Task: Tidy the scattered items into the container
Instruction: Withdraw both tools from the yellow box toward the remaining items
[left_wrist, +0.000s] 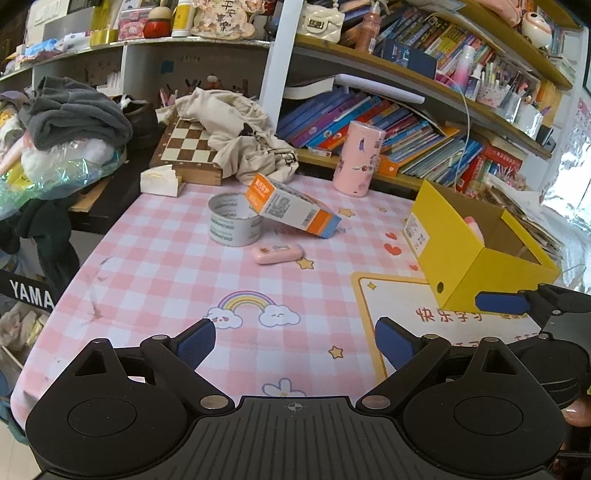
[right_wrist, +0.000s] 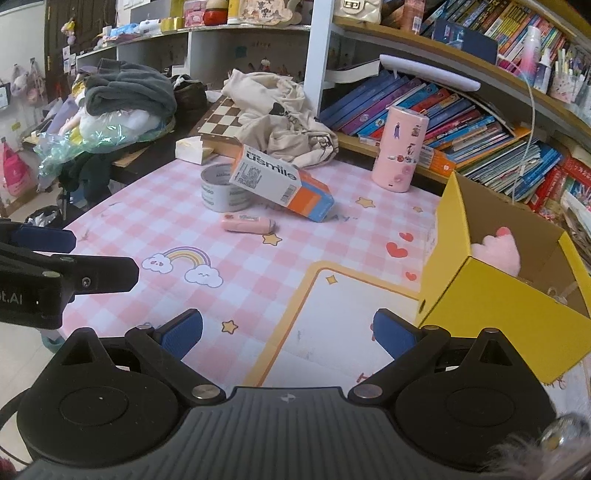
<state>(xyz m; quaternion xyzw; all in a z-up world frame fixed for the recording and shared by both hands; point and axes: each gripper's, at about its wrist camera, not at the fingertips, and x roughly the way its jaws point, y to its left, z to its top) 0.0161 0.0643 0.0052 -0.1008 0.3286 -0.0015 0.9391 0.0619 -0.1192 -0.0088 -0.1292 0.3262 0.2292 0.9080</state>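
Note:
A yellow cardboard box (left_wrist: 476, 258) (right_wrist: 509, 314) stands open at the right of the table with a pink plush item (right_wrist: 498, 251) inside. A white and orange usmile carton (left_wrist: 291, 206) (right_wrist: 280, 182) leans on a roll of grey tape (left_wrist: 232, 221) (right_wrist: 218, 190). A small pink case (left_wrist: 277, 254) (right_wrist: 247, 223) lies in front of them. A tall pink tumbler (left_wrist: 358, 158) (right_wrist: 400, 147) stands behind. My left gripper (left_wrist: 295, 343) is open and empty over the near table. My right gripper (right_wrist: 288, 332) is open and empty beside the box.
The table has a pink checked cloth (left_wrist: 177, 280). A chessboard (left_wrist: 184, 144) with a beige garment (left_wrist: 243, 136) lies at the back. Shelves of books (left_wrist: 424, 140) run behind and right. Piled clothes and bags (left_wrist: 66, 125) crowd the left.

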